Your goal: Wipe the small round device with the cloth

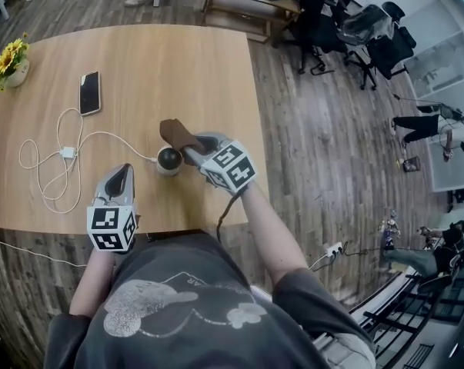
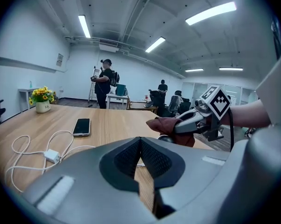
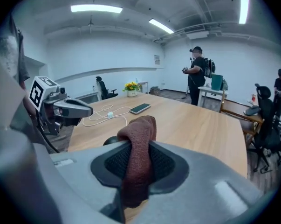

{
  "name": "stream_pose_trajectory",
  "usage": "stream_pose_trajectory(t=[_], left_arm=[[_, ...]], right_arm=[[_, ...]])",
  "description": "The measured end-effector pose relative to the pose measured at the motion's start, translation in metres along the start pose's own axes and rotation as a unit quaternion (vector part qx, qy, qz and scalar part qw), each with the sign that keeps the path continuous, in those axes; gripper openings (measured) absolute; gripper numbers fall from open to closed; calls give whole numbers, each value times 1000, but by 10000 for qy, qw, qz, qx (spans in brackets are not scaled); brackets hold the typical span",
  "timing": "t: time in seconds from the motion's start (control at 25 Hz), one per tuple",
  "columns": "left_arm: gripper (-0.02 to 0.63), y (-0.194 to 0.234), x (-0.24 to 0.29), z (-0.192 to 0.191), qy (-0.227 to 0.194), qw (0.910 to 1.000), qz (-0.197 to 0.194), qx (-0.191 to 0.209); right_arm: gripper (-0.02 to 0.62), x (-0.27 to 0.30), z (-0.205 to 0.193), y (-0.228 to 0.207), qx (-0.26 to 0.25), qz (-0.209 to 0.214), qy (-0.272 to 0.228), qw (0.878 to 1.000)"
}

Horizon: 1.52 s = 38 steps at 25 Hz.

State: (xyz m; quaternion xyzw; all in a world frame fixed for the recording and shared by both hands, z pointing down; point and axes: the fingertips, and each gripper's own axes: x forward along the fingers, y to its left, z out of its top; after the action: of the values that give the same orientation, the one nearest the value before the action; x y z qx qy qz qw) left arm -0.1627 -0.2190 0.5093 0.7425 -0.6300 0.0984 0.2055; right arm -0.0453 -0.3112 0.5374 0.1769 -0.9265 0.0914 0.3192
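While the right gripper (image 1: 188, 150) pinched the cloth (image 1: 178, 134) just over the device (image 1: 168, 161), near the table's (image 1: 178, 60) front edge, the left gripper (image 1: 123, 173) sat nearby, jaws together, empty.

Open-plan office, long wooden table (image 1: 178, 60) on wood-plank floor (image 1: 332, 152); black swivel chairs (image 1: 382, 52) at desks beyond, strip lights (image 2: 210, 13) on an exposed ceiling; white walls, people (image 2: 104, 85) standing about, a phone (image 1: 90, 92) and potted flowers (image 1: 11, 61) on the table
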Motion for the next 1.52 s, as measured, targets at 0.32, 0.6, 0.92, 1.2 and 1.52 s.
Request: stream_pose_trajectory(t=[0.32, 0.6, 0.92, 1.2, 1.52], left_arm=[[18, 0, 5, -4, 198, 9984, 510, -119], [18, -6, 9, -17, 435, 9961, 731, -230], [18, 3, 17, -23, 451, 9948, 854, -309], [18, 6, 21, -14, 333, 9975, 587, -211], [18, 1, 18, 1, 248, 9993, -226, 147]], right_arm=[[80, 33, -14, -9, -249, 920, 274, 9951], [80, 65, -37, -6, -583, 1800, 642, 9798], [80, 76, -51, -11, -818, 1570, 1074, 9783], [80, 33, -50, -29, -52, 516, 615, 9968], [80, -49, 28, -16, 807, -513, -1038, 9900]])
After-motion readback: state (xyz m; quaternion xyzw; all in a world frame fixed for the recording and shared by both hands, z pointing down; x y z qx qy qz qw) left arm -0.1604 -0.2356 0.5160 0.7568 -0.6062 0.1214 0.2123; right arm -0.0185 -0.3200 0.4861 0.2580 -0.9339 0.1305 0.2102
